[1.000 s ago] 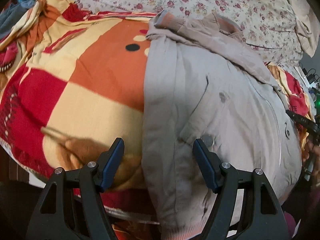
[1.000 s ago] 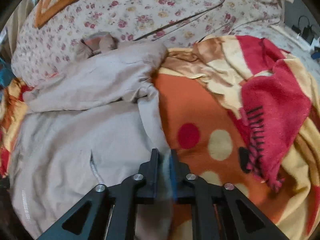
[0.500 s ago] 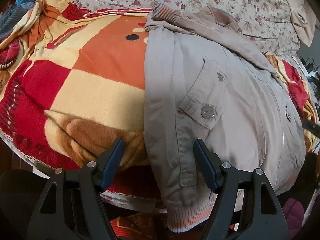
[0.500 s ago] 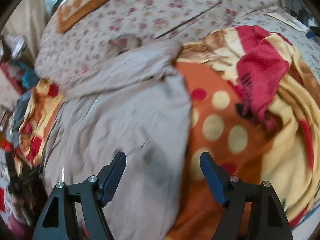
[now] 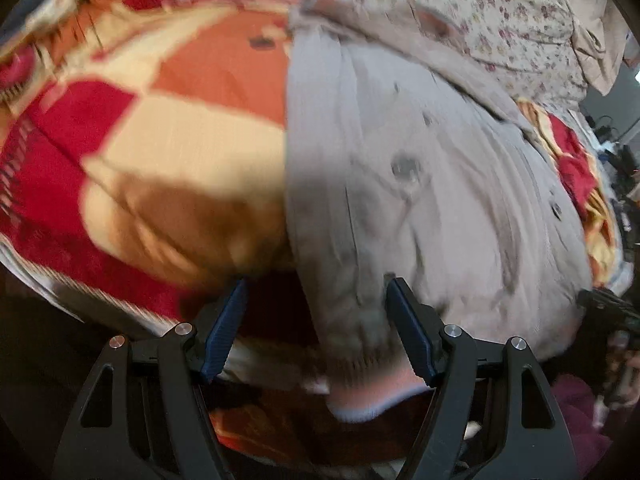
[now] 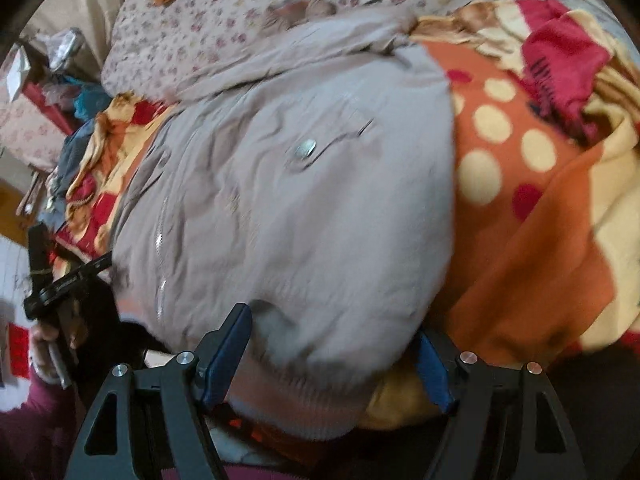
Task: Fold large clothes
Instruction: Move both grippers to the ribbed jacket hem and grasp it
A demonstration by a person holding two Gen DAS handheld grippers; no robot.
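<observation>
A beige jacket [image 5: 420, 184] lies front up on a red, orange and cream blanket [image 5: 180, 140] on a bed. My left gripper [image 5: 316, 320] is open over the jacket's lower left corner. That side's edge and ribbed hem [image 5: 360, 400] run between its blue pads without being pressed. In the right wrist view the jacket [image 6: 300, 200] fills the middle, with a metal snap [image 6: 305, 148] on its pocket. My right gripper [image 6: 332, 356] is open, and the ribbed hem [image 6: 304, 404] at the jacket's lower right corner sits between its pads. The left wrist view is blurred.
A floral sheet [image 5: 480, 20] covers the far side of the bed behind the collar. The spotted blanket [image 6: 540, 200] spreads to the right of the jacket. A person's hand [image 6: 48, 332] in a burgundy sleeve shows at the left edge. Clutter [image 6: 48, 92] stands beyond the bed.
My right gripper, shut a second ago, has opened and moved to the jacket's bottom hem. My left gripper stayed open and drifted down to the lower left corner.
</observation>
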